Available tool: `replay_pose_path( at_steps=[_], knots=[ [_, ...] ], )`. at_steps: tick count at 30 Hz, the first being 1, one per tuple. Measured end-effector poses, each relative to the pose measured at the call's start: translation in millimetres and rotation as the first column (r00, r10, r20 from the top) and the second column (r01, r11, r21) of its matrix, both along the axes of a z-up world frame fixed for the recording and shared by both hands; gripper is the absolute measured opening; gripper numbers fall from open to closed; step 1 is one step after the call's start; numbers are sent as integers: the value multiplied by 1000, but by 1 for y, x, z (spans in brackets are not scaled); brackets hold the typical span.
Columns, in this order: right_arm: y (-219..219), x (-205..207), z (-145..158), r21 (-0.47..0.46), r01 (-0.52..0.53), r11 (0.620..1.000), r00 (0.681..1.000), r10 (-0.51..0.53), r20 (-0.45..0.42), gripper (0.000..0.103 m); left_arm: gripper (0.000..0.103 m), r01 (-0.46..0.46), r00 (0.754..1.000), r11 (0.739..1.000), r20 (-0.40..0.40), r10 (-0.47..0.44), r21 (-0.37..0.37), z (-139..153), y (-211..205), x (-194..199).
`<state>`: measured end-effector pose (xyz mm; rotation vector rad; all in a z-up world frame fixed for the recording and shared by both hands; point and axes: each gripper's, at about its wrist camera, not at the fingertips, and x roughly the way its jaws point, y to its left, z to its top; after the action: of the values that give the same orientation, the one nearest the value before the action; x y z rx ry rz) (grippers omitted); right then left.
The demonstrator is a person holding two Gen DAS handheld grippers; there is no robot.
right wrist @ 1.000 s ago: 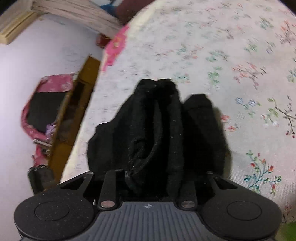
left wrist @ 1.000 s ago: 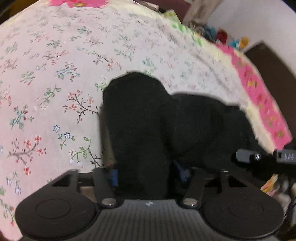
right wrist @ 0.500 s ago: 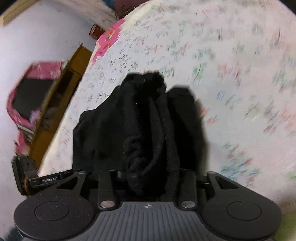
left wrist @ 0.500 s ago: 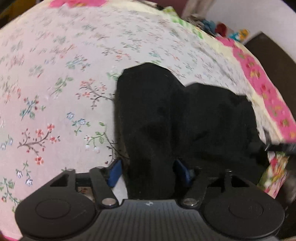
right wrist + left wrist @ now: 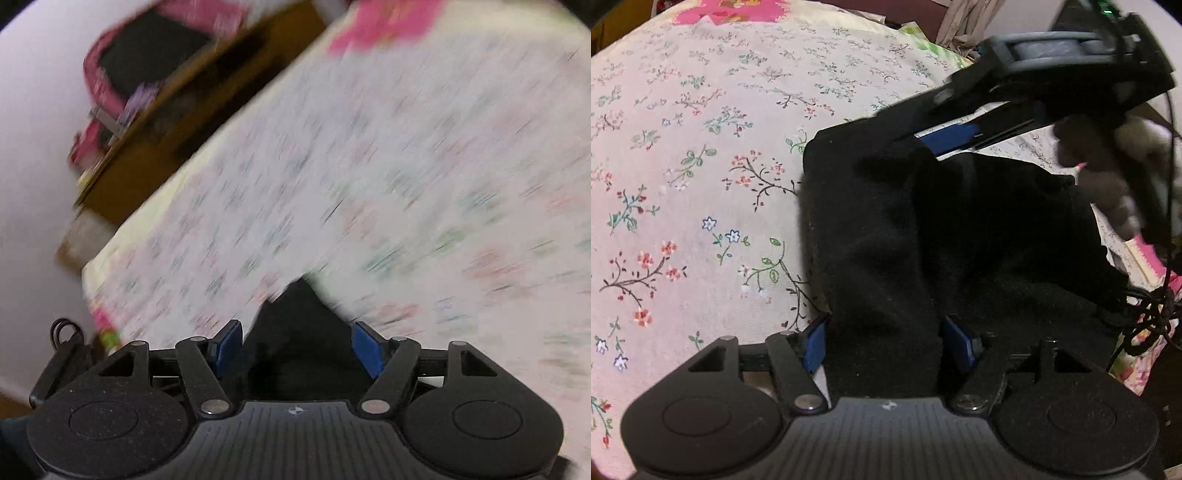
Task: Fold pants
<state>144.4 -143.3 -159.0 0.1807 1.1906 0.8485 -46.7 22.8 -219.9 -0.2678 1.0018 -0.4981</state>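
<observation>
The black pants lie folded in a thick bundle on the floral bedsheet. My left gripper straddles the near end of the bundle, its blue pads standing just off the cloth. In the upper right of the left wrist view, a hand holds my right gripper slanted down over the far end of the pants. The right wrist view is heavily blurred. There my right gripper has its jaws opening, with a dark tip of the pants showing between them. No pad visibly presses on it.
The bed's pink-bordered edge runs at the right, with black cables hanging beside it. Past the bed, the right wrist view shows a wooden cabinet and a pink bag against a white wall. Open sheet spreads left of the pants.
Both grippers' pads have spread off the cloth. My right gripper swung fast across the bed and now appears in the left wrist view. The pants shrank to a tip in its own view.
</observation>
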Motion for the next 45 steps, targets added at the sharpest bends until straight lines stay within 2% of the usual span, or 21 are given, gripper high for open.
replay_pose_path(
  at_steps=[2, 5, 12, 16, 18, 19, 21, 23, 26, 28, 29, 31, 32, 33, 36, 38, 39, 40, 41, 43, 45],
  knots=[
    [10, 6, -10, -70, -51, 996, 999, 51, -4, 22, 74, 0, 1000, 1000, -5, 0, -11, -1, 4, 0],
    [-6, 23, -11, -53, -27, 998, 998, 24, -55, 2, 74, -8, 1000, 999, -12, 7, -31, -2, 8, -1],
    [-28, 56, 27, -10, 170, 985, 975, -166, 146, 5, 74, -3, 1000, 1000, -6, 3, -8, -1, 9, -8],
    [-54, -4, 35, 78, 92, 993, 994, -96, 47, 16, 76, -6, 999, 1000, -35, 6, -28, -5, 7, 0],
    [-66, -29, 17, -3, 118, 993, 993, -118, 30, 18, 77, -1, 1000, 1000, -29, 1, -12, -4, 5, 0],
    [-82, -35, 2, -86, 176, 981, 984, -174, 26, 5, 78, 3, 1000, 1000, -22, -3, 1, -3, 3, -1],
    [-131, -44, -28, -221, 334, 916, 942, -334, 39, 0, 80, 16, 1000, 1000, -9, -15, 16, 0, -1, -3],
    [-171, -55, -33, -193, 476, 858, 875, -485, 0, 0, 82, 23, 1000, 999, -5, -23, 37, 1, -7, -4],
    [-156, -82, -16, -258, 428, 866, 903, -399, 158, 0, 84, 28, 1000, 996, 5, -29, 85, 1, -16, -4],
    [-163, -84, -3, -233, 442, 866, 892, -398, 214, 0, 84, 27, 1000, 995, 6, -28, 99, 5, -18, -4],
    [-168, -90, 10, -184, 474, 861, 870, -426, 249, 0, 84, 24, 1000, 995, 5, -25, 100, 8, -17, -4],
    [-180, -106, 29, -140, 528, 838, 828, -470, 307, 30, 84, 13, 1000, 995, 1, -14, 95, 12, -13, -3],
    [-183, -116, 39, -120, 537, 835, 817, -480, 320, 37, 84, 14, 1000, 996, -3, -14, 92, 12, -12, -2],
    [-185, -127, 46, -87, 533, 842, 819, -487, 304, 46, 84, 18, 1000, 996, -8, -18, 92, 13, -11, -1],
    [-165, -148, 53, -39, 495, 868, 828, -457, 326, 49, 84, 26, 1000, 994, -17, -25, 104, 12, -14, 2],
    [-155, -155, 41, -107, 488, 866, 839, -432, 332, 76, 84, 24, 1000, 993, -1, -24, 113, 13, -16, 1],
    [-153, -152, 19, -140, 468, 873, 868, -424, 260, 81, 84, 25, 1000, 992, 2, -25, 120, 13, -17, 0],
    [-156, -155, -2, -204, 465, 861, 882, -434, 183, 68, 84, 25, 1000, 993, -2, -25, 117, 12, -17, 1],
    [-162, -159, -18, -245, 484, 840, 875, -466, 130, 69, 84, 27, 1000, 994, -7, -26, 109, 14, -16, 2],
    [-177, -167, -32, -163, 529, 833, 845, -534, 16, 66, 84, 32, 999, 993, 2, -32, 117, 17, -15, 3],
    [-180, -167, -26, -54, 531, 846, 846, -532, -9, 68, 83, 39, 998, 988, 33, -44, 146, 25, -16, 7]
  ],
)
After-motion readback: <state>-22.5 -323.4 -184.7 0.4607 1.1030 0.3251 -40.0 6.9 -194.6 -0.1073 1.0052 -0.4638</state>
